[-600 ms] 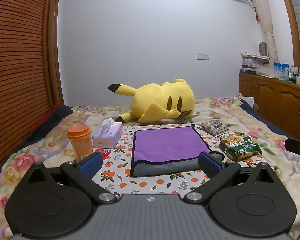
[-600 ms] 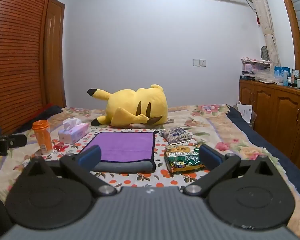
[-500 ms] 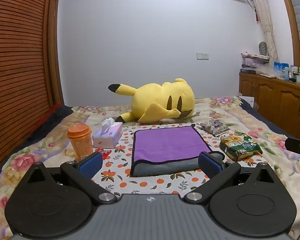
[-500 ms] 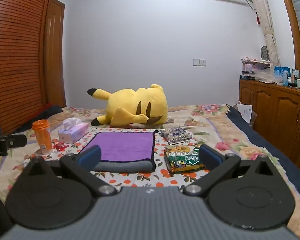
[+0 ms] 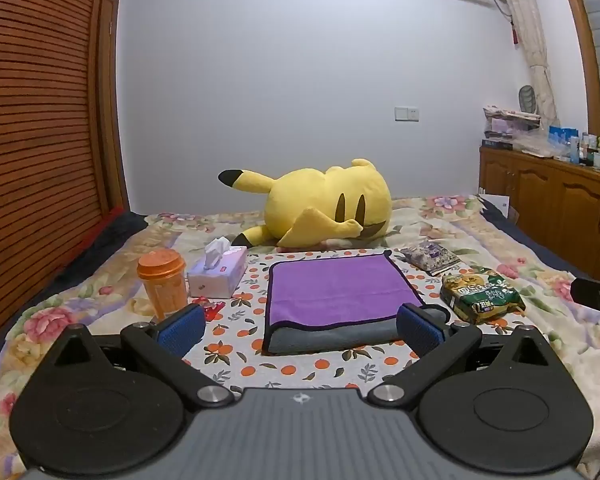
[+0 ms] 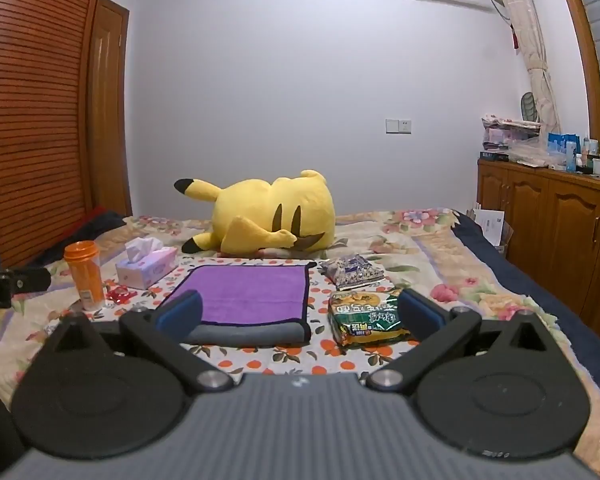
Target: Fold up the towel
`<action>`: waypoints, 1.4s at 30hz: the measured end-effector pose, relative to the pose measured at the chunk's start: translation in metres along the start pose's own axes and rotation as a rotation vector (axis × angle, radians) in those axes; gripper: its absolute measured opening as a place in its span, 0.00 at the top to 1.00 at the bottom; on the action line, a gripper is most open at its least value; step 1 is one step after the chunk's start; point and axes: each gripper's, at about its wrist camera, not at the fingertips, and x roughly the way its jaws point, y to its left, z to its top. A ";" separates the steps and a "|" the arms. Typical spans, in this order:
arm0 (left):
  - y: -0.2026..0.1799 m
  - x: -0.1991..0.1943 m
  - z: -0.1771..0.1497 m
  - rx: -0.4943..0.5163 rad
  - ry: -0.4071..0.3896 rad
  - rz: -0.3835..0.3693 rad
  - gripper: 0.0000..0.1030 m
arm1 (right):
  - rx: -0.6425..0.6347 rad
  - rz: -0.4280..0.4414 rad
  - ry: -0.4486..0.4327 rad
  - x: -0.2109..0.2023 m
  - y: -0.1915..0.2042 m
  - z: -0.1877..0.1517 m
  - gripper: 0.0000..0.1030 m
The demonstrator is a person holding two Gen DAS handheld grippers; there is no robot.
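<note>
A purple towel [image 5: 336, 290] with a grey underside lies folded flat on the flowered bed cover, its grey folded edge toward me; it also shows in the right wrist view [image 6: 248, 294]. My left gripper [image 5: 300, 326] is open and empty, held just short of the towel's near edge. My right gripper [image 6: 298, 312] is open and empty, held short of the towel's near right corner. Neither gripper touches the towel.
An orange cup [image 5: 162, 282], a tissue box [image 5: 218, 274] and a red wrapper [image 5: 208, 306] lie left of the towel. A green snack packet [image 5: 482, 298] and a purple packet [image 5: 432, 258] lie right. A yellow plush [image 5: 324, 204] lies behind. Wooden cabinets [image 5: 556, 204] stand at right.
</note>
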 end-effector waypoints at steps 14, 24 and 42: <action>0.001 0.003 0.001 0.001 0.003 0.002 0.00 | 0.001 -0.002 -0.004 0.000 -0.001 0.000 0.00; 0.002 0.006 -0.002 0.005 0.005 0.000 0.00 | -0.008 -0.006 -0.008 0.000 -0.001 0.000 0.00; 0.002 0.007 -0.003 0.011 0.007 -0.001 0.00 | -0.007 -0.008 -0.010 0.001 -0.001 0.000 0.00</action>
